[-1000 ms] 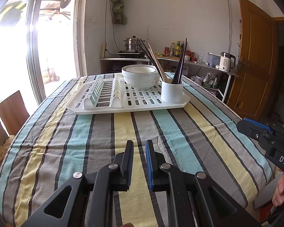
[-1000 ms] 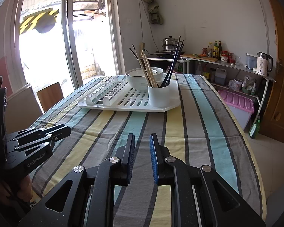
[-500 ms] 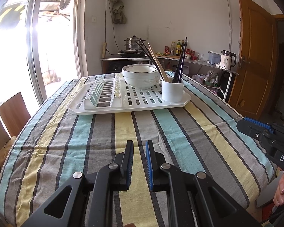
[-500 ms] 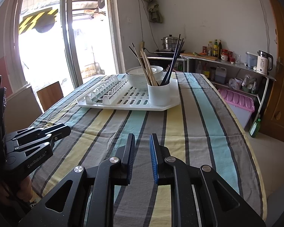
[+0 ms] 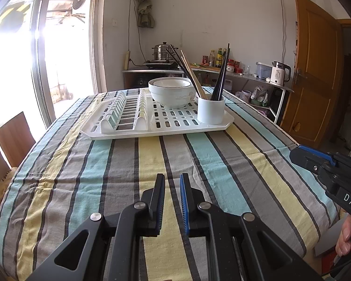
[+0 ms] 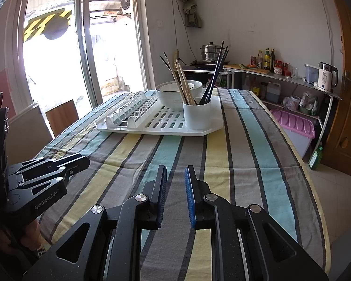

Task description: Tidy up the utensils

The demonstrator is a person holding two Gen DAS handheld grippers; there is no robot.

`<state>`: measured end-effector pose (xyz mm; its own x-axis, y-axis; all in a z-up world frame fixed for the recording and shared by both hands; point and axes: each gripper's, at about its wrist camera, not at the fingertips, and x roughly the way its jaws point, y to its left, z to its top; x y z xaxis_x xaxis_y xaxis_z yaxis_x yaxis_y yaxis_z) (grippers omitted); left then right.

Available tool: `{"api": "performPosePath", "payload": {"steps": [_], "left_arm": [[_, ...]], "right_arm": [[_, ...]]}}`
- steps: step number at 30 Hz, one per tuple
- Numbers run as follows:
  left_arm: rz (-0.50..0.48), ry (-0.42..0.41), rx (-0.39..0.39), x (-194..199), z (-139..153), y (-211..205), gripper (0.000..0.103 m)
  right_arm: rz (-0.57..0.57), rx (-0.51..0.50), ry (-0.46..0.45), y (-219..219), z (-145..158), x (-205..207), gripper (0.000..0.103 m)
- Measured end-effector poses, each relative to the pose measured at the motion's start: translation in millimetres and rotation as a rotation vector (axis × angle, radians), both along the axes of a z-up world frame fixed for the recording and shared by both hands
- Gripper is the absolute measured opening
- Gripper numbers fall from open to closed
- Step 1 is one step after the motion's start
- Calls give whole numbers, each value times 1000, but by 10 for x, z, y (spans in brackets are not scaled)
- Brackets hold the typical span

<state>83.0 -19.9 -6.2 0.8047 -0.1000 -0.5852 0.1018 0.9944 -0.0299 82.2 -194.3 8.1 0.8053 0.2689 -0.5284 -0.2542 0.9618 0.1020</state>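
Note:
A white cup (image 5: pixel 210 111) (image 6: pixel 197 115) stands at the near right corner of a white dish rack (image 5: pixel 128 132) (image 6: pixel 119 127) on the striped table. It holds several black chopsticks (image 5: pixel 221 75) (image 6: pixel 214 75) and wooden chopsticks (image 5: pixel 192 75) (image 6: pixel 183 83). White bowls (image 5: pixel 170 92) (image 6: pixel 169 93) sit behind it. My left gripper (image 5: pixel 172 180) (image 6: pixel 82 160) hovers low over the near table, jaws slightly apart and empty. My right gripper (image 6: pixel 175 172) (image 5: pixel 297 154) does the same, to its right.
A striped tablecloth (image 5: pixel 199 164) covers the table. A wooden chair (image 5: pixel 14 133) stands at the left edge. Shelves with a kettle (image 5: pixel 279 73), bottles and a steamer pot (image 5: pixel 162 51) line the back wall. A pink bin (image 6: pixel 294 128) and wooden door (image 5: pixel 316 70) are to the right.
Both grippers have drifted very slightly; the view of the rack shifts a little. Jaws keep the same narrow gap.

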Motion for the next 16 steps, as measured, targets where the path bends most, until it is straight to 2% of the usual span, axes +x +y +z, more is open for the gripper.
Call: {"api": "performPosePath", "payload": {"steps": [16], "left_arm": [[13,-11,-4,-11,-18,-11,12]], "right_arm": [[4,-1,3,6,-26,1,16]]}}
